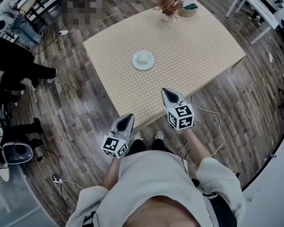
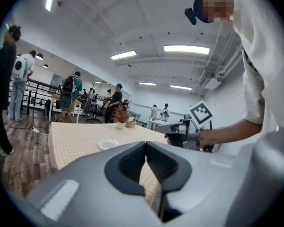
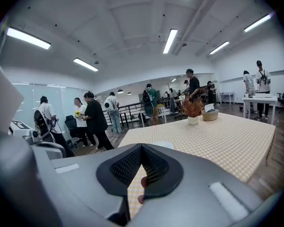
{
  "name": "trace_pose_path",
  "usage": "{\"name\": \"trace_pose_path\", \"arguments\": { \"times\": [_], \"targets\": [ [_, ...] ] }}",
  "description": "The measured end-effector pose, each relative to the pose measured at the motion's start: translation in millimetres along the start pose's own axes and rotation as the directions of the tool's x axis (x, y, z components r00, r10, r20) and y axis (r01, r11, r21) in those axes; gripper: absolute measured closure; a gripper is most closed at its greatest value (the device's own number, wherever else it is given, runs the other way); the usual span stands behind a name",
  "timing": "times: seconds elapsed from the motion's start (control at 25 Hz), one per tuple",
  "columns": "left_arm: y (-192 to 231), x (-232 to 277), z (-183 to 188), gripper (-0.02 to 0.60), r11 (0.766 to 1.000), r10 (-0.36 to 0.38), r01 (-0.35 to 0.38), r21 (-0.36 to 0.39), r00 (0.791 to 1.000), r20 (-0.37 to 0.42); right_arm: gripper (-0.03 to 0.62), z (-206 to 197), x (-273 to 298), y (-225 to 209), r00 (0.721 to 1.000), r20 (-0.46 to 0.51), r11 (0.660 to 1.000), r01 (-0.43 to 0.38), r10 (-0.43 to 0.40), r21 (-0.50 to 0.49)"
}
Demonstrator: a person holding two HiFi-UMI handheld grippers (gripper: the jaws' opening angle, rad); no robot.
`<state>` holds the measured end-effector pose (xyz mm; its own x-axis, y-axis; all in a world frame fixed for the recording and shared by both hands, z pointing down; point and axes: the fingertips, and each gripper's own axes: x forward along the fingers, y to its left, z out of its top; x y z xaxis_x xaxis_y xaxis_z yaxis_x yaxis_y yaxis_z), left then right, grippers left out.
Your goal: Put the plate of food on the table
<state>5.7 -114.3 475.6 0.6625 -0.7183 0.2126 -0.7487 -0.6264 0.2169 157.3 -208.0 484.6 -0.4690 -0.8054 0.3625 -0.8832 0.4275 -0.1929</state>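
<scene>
The wooden plank floor (image 1: 85, 103) runs all round, with white cables (image 1: 213, 122) trailing over it near the right of the table. Other people (image 1: 14, 65) stand off to the left, and a white desk (image 1: 255, 6) sits at the far right.

The table (image 1: 194, 56) fills the middle, covered in a beige checked cloth that hangs over its edges. The person with the tools stands at its near edge in a pale top.

The left gripper (image 1: 127, 118) is held over the floor just short of the near edge of the table. Its jaws are pressed together with nothing between them. The right gripper (image 1: 168, 94) reaches a little further, its tip over the near edge of the cloth. Its jaws are likewise closed tight and hold nothing.

The white plate (image 1: 136, 65) lies flat on the cloth, about halfway back and towards the left. It is well apart from both grippers. A pale mound of food (image 1: 143, 57) sits in its middle; what kind I cannot tell from here.

At the far edge stands a round tan bowl (image 1: 185, 13) with something dark green (image 1: 191, 6) inside it. From the right gripper view something pale also pokes above its rim.

Just to its left, touching or nearly so, is a small white pot (image 1: 166, 17) with a spray of dried reddish-brown plant (image 1: 168, 4) standing upright in it.
</scene>
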Motion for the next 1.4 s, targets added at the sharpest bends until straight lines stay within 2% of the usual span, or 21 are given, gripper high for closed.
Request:
{"name": "trace_pose_path", "arguments": {
  "times": [0.16, 0.28, 0.48, 0.64, 1.04, 1.4],
  "targets": [
    [-22, 6, 15, 0.572, 0.999, -0.033, 0.032, 0.027, 0.999, 0.03, 0.595, 10, -50, 19, 0.998, 0.064, 1.0, 0.007, -0.008, 0.026],
    [-32, 3, 21, 0.572, 0.997, -0.053, 0.051, 0.05, 0.998, 0.038, 0.595, 9, -81, 38, 0.995, 0.094, 1.0, 0.023, -0.023, 0.002],
    [-35, -8, 32, 0.572, 0.996, -0.049, 0.044, 0.081, 0.996, 0.069, 0.597, 4, -109, 60, 0.989, 0.139, 0.999, 0.044, -0.041, -0.018],
    [-40, -18, 29, 0.571, 0.997, -0.031, 0.026, 0.071, 0.997, 0.076, 0.597, 0, -126, 66, 0.985, 0.162, 0.998, 0.068, -0.064, -0.017],
    [-46, -14, 39, 0.571, 0.995, -0.059, 0.05, 0.089, 0.994, 0.096, 0.597, 9, -117, 81, 0.983, 0.176, 0.995, 0.066, -0.051, -0.078],
    [-45, -16, 39, 0.572, 0.994, -0.071, 0.062, 0.09, 0.992, 0.1, 0.597, 4, -109, 97, 0.984, 0.175, 0.996, 0.045, -0.032, -0.072]
  ]
}}
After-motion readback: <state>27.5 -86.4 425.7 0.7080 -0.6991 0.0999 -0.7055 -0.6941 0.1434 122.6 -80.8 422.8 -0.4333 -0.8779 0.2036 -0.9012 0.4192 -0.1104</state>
